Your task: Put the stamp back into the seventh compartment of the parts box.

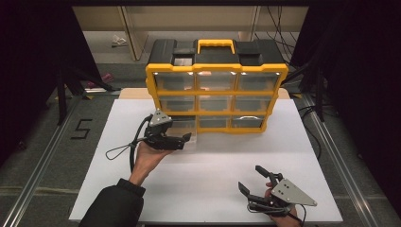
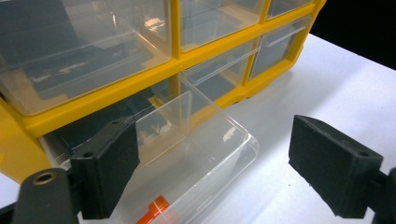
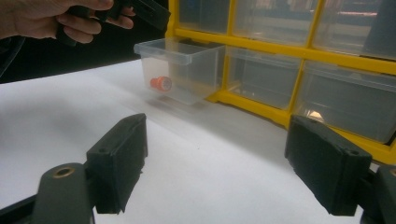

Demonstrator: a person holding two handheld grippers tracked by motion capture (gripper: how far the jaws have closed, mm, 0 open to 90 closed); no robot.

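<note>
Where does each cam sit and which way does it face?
High view: above the person's side, looking forward and down at the yellow organizer; forearms and both tongs show.
Left gripper view: on the left tongs, facing the pulled-out clear drawer.
Right gripper view: on the right tongs, low over the table, facing the organizer.
Shared: both gripper views show the drawer's orange part.

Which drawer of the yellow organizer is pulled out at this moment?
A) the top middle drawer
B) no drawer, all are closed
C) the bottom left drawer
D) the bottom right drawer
C: the clear bottom left drawer sticks out from the yellow organizer over the white table, with a small orange item inside, and the left gripper is open just over it.
</note>
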